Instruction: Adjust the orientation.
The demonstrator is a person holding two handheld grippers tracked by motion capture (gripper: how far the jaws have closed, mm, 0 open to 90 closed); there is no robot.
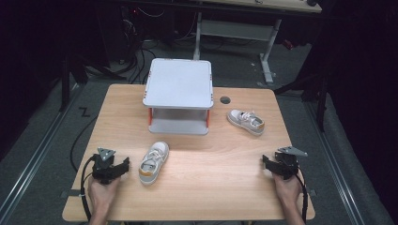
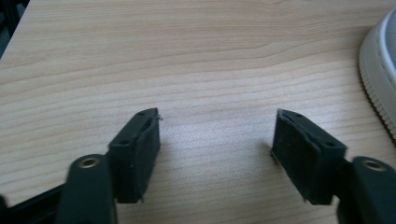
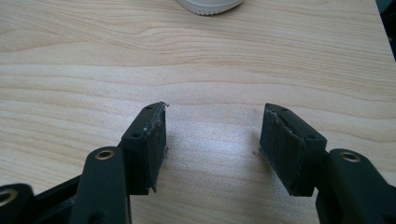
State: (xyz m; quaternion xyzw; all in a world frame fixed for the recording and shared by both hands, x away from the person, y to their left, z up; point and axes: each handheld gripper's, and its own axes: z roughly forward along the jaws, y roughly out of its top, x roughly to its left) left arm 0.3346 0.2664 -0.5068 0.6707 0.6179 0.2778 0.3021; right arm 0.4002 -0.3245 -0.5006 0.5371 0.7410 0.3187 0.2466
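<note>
Left tool (image 1: 123, 165) and right tool (image 1: 268, 162) are resting on the desk (image 1: 211, 187), jaws apart and empty. Nearest shoe (image 1: 153, 162) is lying just beside the left tool; grasping it likely comes next, calling for a short sideways reach.

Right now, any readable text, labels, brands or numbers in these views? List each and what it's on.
None readable.
Near shoe: no legible brand or marking.
Far shoe: too small to tell.
White two-tier rack: plain top, no label.
Table: bare wood grain; no print in either gripper view.
</note>
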